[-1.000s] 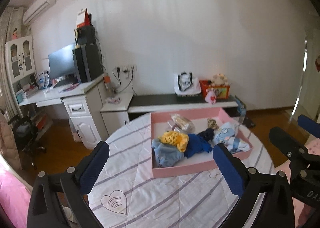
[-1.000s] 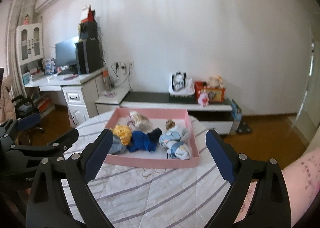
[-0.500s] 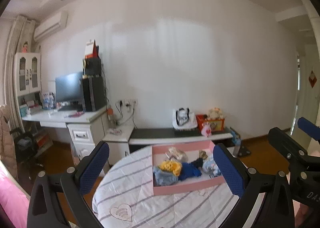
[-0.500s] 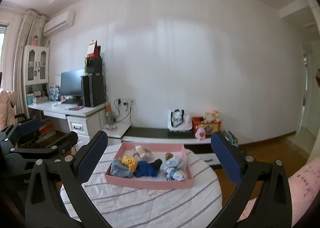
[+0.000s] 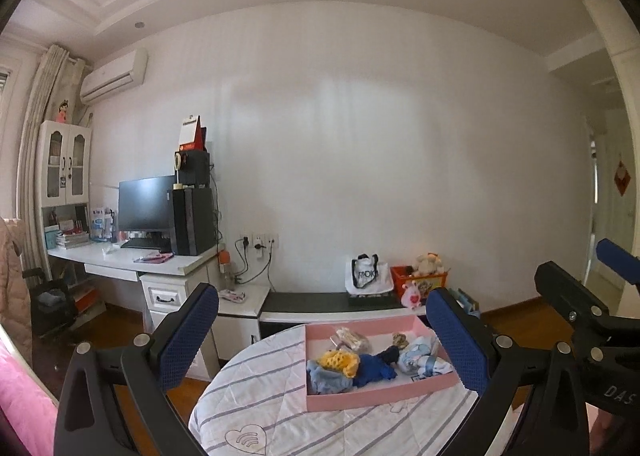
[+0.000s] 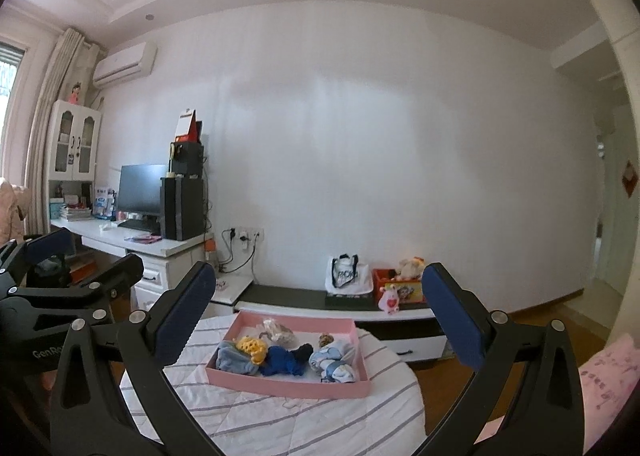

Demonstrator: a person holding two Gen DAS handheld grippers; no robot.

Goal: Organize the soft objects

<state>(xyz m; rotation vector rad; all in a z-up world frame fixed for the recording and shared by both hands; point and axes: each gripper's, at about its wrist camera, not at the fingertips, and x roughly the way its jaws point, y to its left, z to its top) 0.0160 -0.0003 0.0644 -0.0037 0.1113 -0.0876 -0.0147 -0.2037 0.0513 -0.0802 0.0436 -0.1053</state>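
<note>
Lying well beyond both claws, a pink tray (image 6: 288, 383) is seen on a round table (image 6: 280, 424) covered with a white cloth striped in grey. The left claw (image 5: 326, 340) is held wide open with nothing between its blue pads (image 5: 191, 330), and the tray appears low in the gap between them, nearer the right-hand pad. The right claw (image 6: 330, 320) is likewise spread as wide as it goes, its jaws having just been opening, and nothing is gripped; in its view the tray sits low and roughly centred between the pads (image 6: 454, 320).

Inside the tray several soft things are bunched together. A yellow knitted piece (image 6: 251, 346) is laid over a grey-blue cloth (image 6: 232, 362) at the left end. A dark blue garment (image 6: 286, 361) is placed in the middle, touching the yellow piece. A pale blue and white bundle (image 6: 334, 360) is set at the right end. A small crinkled packet (image 6: 276, 330) is seen toward the far wall of the tray. The near part of the tray floor is left bare.
</note>
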